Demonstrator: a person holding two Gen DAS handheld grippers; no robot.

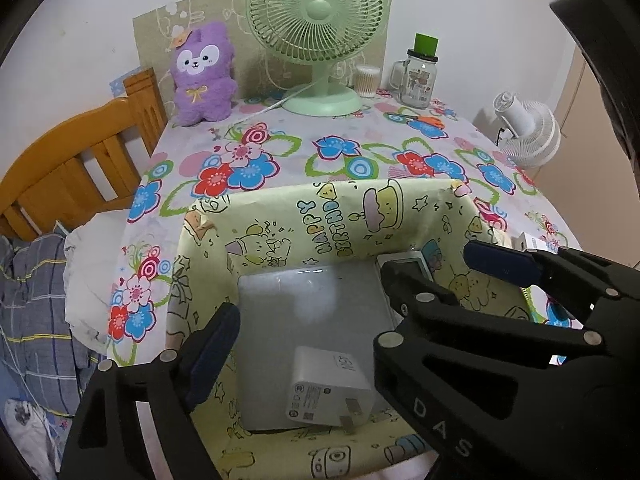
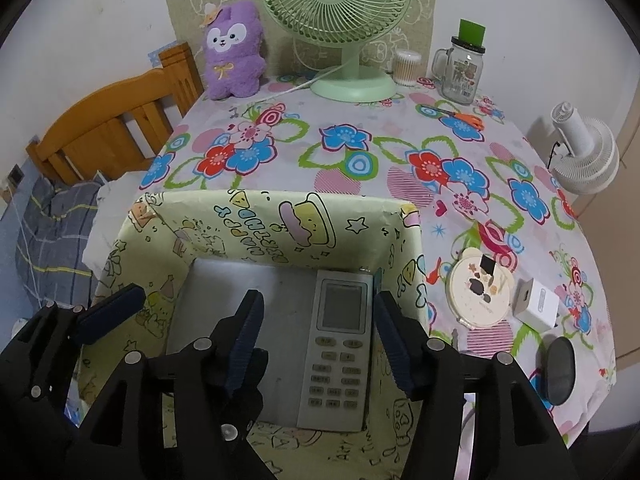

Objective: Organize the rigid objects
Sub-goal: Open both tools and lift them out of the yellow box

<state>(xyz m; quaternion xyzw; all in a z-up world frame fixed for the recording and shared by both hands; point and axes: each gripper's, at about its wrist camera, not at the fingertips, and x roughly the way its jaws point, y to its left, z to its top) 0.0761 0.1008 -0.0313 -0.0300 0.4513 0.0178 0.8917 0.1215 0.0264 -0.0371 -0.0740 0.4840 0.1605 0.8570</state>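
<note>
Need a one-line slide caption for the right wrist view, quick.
Open right gripper poised over the remote control lying in the birthday-paper box; round tin and white charger wait outside.

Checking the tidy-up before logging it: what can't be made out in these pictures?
- Remote: left wrist view, mostly hidden behind the right gripper.
- White charger: absent from right wrist view, probably behind the gripper bodies.
- Charger print: too small to read.
- Black oval object: blurred near the edge.

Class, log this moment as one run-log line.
left gripper: open, empty | right gripper: open | charger, remote: in box
</note>
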